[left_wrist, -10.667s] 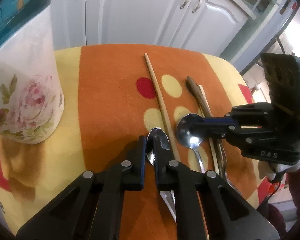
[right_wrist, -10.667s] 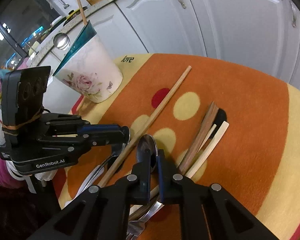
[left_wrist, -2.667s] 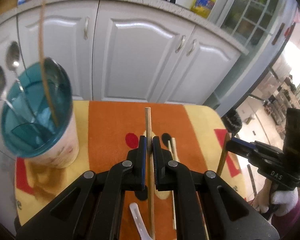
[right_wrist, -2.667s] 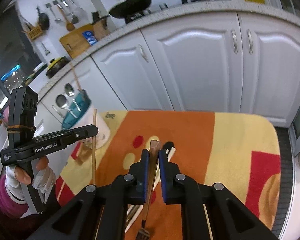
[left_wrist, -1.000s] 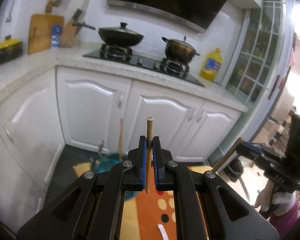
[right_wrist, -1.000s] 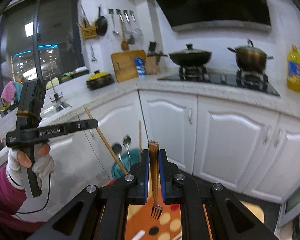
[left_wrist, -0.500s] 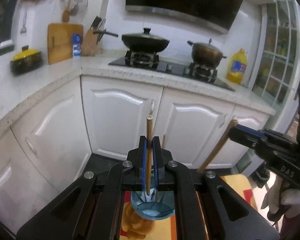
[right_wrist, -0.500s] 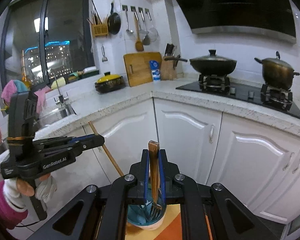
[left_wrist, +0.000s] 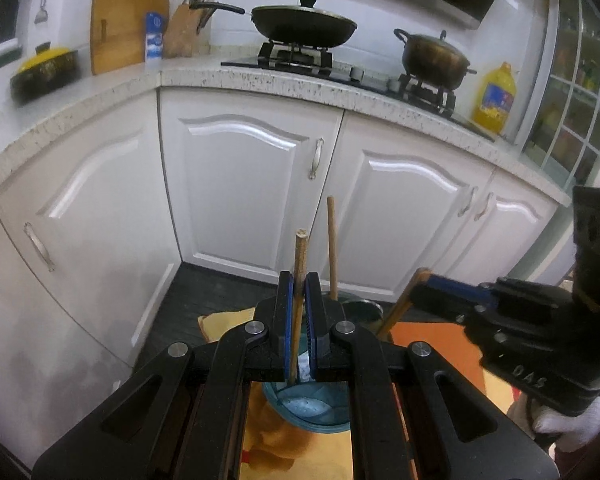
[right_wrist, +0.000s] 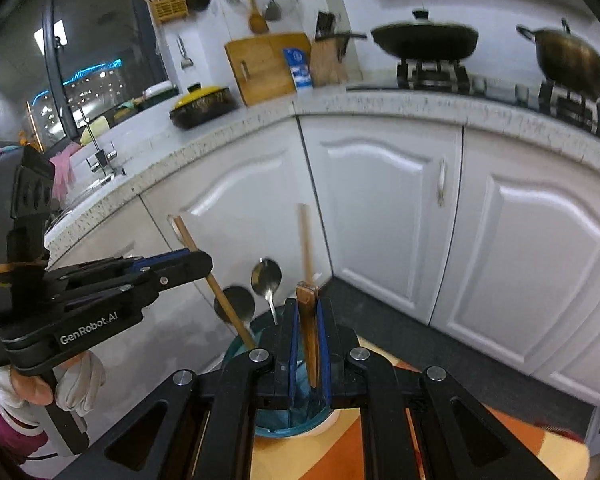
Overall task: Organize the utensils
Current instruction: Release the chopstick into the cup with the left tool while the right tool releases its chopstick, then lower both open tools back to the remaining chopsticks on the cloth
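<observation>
both pairs of fingers are gripping upright sticks: left gripper (left_wrist: 299,304) is clamping a chopstick (left_wrist: 300,264), right gripper (right_wrist: 307,328) a wooden fork handle (right_wrist: 307,320). each long axis is pointing straight down into the cup (left_wrist: 312,412) directly below.

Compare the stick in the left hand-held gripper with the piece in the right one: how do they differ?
1. The chopstick is round and pale; the fork handle is flat, wider and darker brown.
2. In the right view the chopstick leans, and the fork handle stands nearly upright.

Shared: each is clamped in a hand-held gripper, left or right, above the blue cup.
</observation>
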### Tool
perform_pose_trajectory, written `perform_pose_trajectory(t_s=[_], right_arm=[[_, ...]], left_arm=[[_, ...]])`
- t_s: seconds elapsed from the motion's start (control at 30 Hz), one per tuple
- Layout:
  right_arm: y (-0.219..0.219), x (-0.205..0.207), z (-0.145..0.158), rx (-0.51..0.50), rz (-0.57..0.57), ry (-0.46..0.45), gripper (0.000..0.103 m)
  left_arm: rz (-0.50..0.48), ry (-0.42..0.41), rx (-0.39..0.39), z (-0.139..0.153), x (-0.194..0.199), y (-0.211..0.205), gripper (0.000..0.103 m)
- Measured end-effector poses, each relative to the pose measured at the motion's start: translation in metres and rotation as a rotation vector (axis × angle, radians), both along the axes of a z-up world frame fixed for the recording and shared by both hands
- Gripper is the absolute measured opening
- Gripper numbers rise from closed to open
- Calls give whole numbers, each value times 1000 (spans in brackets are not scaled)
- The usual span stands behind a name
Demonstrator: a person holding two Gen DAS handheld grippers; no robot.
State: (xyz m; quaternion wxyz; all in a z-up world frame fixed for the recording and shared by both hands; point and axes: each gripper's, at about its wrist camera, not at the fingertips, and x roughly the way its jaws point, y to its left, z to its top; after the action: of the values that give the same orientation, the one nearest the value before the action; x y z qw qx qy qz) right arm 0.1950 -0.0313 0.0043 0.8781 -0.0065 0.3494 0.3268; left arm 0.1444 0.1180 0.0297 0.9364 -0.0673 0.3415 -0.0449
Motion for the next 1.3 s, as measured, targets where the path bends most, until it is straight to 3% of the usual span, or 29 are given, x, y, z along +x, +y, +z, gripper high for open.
perform_pose_trajectory(t_s=[0.17,0.3,0.43,0.73,1.0,1.17,1.3], right_arm=[[-10,6,-11,31,-32,58,10],[-20,-3,-10,50,-49,56,27],[-25,-15,-12,56,-49,63,28],[-39,-42,-9,69,-68,59,29],[-52,-66,-7,62,-79,56,30],[-89,-83,6,70,-159,6,33],[-119,-96,3,-10,-244,-15,38]], left_arm=[[-7,9,-13,0,-1,-1,7],[-4,19,-32,-2,-3,0,23],[-8,15,-52,2,-11,-1,36],[-17,-25,-44,17,-36,-2,47],[-29,-30,-38,17,-57,-15,48],[-70,-50,12,15,-70,-41,48],[-99,-46,27,9,-75,-60,48]])
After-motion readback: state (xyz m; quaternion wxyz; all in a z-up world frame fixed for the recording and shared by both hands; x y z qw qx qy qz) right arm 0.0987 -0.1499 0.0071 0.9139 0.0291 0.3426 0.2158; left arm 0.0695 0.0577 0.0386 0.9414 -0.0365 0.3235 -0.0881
